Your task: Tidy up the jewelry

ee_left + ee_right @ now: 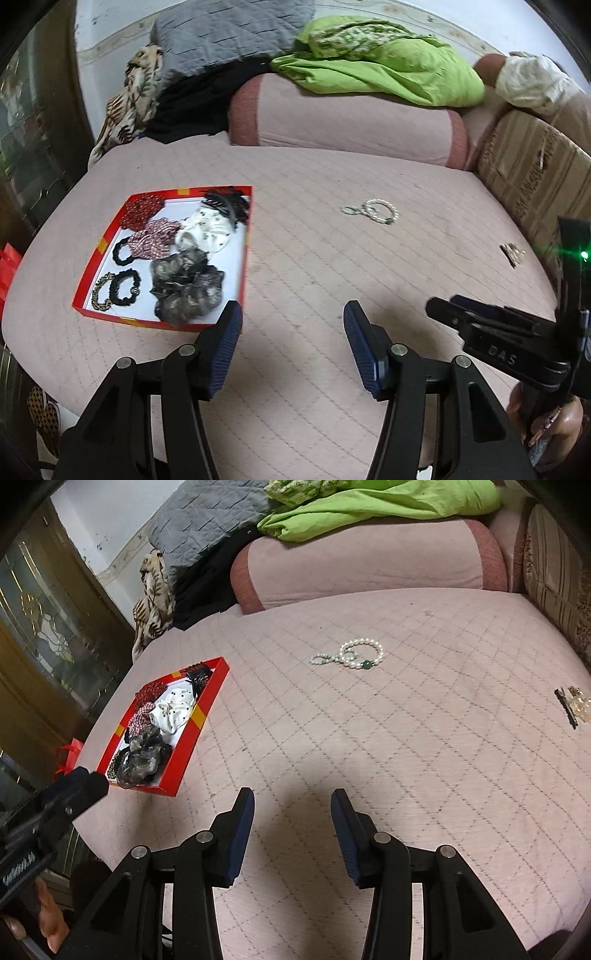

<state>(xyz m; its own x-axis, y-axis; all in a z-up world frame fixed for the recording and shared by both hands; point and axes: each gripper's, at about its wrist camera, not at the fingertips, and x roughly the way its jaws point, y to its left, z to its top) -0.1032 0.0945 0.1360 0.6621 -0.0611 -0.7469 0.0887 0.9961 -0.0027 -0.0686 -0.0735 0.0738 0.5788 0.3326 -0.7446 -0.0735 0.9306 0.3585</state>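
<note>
A red box (pixel 86 271) (pixel 207 698) lies on the pink quilted bed at the left, holding several scrunchies, a black hair claw and a gold chain bracelet (pixel 100 291). A white pearl bracelet with a green bead (pixel 380 211) (pixel 360 653) lies loose further out on the bed. A hair clip (pixel 511 253) (pixel 574 703) lies at the right. My left gripper (pixel 293 325) is open and empty, just right of the box's near corner. My right gripper (pixel 292 806) is open and empty over bare quilt; it shows in the left wrist view (pixel 439 314).
A pink bolster pillow (pixel 343 114) (pixel 369 561) lies at the back, with green cloth (pixel 388 62), a grey quilt (pixel 229 33) and patterned fabric behind it. A cardboard box (pixel 532 173) stands at the right. A wooden glass-door cabinet (pixel 44 635) stands at the left.
</note>
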